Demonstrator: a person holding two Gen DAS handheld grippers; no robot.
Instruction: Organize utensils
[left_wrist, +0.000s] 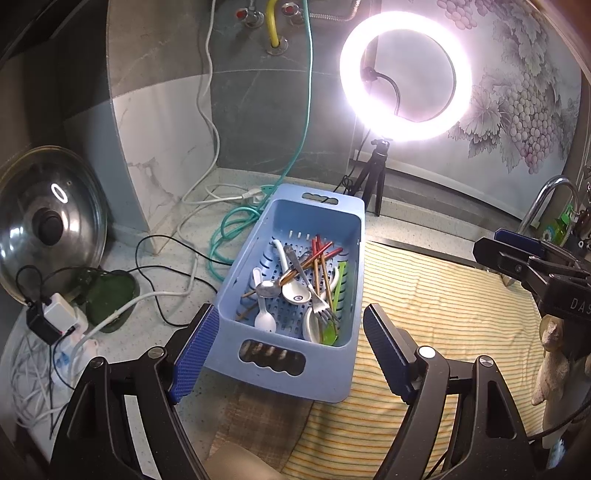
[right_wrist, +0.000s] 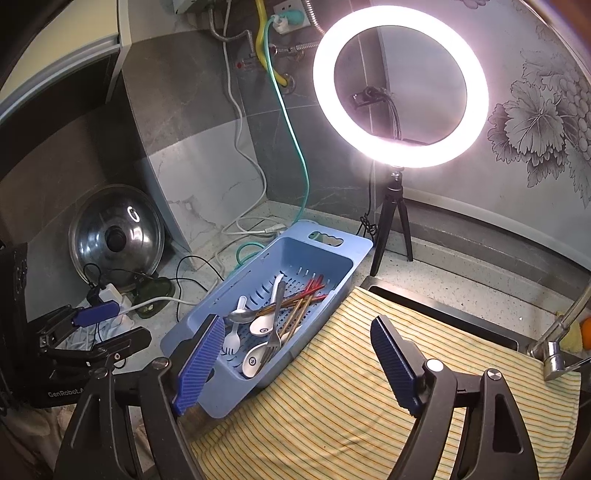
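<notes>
With the left gripper (left_wrist: 290, 354) and right gripper (right_wrist: 297, 365) both spread empty, the stiff, slippery steel fork (left_wrist: 317, 301) at six o'clock in the perforated blue plastic basket (left_wrist: 352, 266) looks best pinched mid-handle.

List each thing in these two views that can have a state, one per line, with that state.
Left gripper: open, empty, just short of the basket.
Right gripper: open, empty.
Basket: upright, holding a jumble of utensils.
Fork: lying on the pile.
Chopsticks: crossed, loose.
Ring light: on.
Pot lid: propped against the wall.
Striped cloth: spread flat.
Green plug: in the socket.
</notes>
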